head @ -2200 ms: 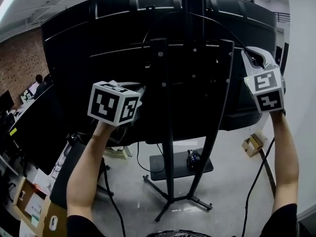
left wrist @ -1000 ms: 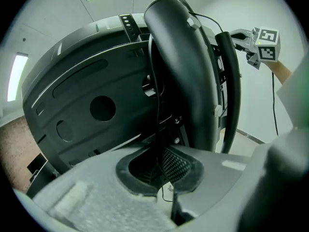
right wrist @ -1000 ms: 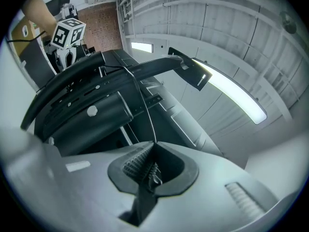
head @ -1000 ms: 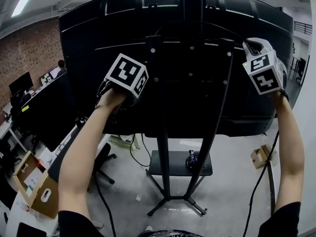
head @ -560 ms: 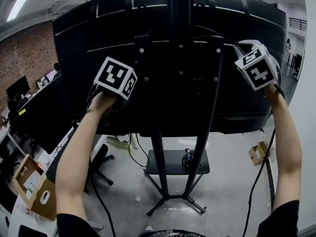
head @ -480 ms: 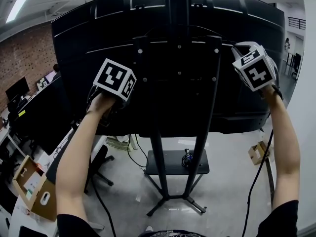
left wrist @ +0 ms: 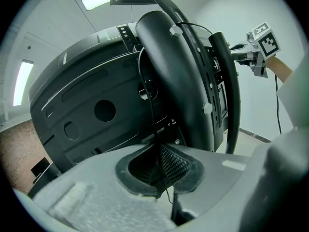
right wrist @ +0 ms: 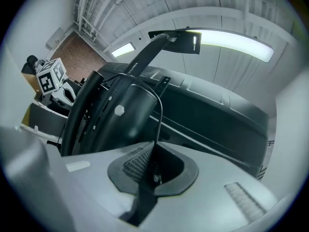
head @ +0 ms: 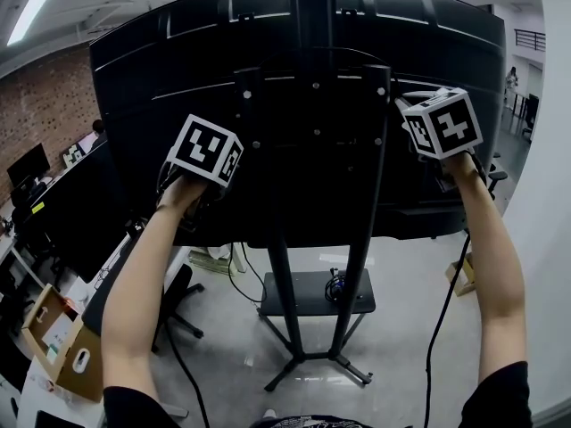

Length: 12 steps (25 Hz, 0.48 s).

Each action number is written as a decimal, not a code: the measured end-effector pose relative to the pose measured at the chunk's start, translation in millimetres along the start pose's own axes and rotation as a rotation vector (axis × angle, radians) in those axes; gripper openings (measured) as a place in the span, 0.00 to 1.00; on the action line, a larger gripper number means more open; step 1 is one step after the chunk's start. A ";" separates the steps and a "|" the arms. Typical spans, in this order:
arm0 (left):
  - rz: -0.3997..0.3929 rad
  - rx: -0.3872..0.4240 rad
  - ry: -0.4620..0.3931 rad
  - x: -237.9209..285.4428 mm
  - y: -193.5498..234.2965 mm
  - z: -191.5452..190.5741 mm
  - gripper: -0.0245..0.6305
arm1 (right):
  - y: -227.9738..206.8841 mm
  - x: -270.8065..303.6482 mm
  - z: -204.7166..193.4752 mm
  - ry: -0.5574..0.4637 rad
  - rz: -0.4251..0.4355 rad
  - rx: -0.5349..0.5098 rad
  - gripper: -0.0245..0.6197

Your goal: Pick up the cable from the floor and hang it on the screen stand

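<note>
Reading across from the left, I have a cardboard box (head: 67, 368) on the floor well to the left of the screen stand (head: 278, 283). Above it my left arm reaches up to the back of the big dark screen (head: 125, 96) that the stand carries. The left gripper (left wrist: 157, 164) sits just left of the stand's uprights. Its own view shows the fingers drawn almost together, pinching the thin black cable (left wrist: 152, 116) between the ribbed pads. From there the cable rises along the stand's left side and arcs over the upper part of the stand's bracket. It then comes down on the stand's right side. There the right gripper (right wrist: 153, 167) is raised just beside the right upright, with its fingers likewise nearly closed and the same cable clamped between them. So the cable is off the floor, draped across the top of the stand with one run in each gripper. Low down between the stand's legs, the base shelf (head: 290, 300) holds a small dark bundle I cannot make out.
</note>
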<state>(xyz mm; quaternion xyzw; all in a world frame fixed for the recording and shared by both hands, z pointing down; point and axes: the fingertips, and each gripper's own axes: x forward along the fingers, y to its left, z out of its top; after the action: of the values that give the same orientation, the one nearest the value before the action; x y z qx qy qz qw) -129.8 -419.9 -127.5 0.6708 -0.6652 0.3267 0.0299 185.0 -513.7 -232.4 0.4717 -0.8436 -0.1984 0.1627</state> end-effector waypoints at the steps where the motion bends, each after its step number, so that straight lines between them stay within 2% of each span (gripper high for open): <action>1: 0.010 0.005 -0.006 -0.2 0.4 0.3 0.07 | 3.2 2.3 -2.3 0.003 0.012 0.014 0.07; 7: 0.029 0.005 -0.072 -1.5 1.0 0.6 0.07 | 21.3 8.8 -17.8 -0.017 0.027 0.006 0.07; 12: 0.018 -0.033 -0.144 -2.5 -0.1 2.1 0.07 | 26.3 7.6 -23.2 -0.060 0.022 0.018 0.07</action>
<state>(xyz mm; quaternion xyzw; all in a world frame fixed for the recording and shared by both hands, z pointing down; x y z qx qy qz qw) -128.7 -418.8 -130.3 0.6861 -0.6768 0.2667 -0.0101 172.6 -512.0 -198.8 0.4575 -0.8552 -0.2028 0.1352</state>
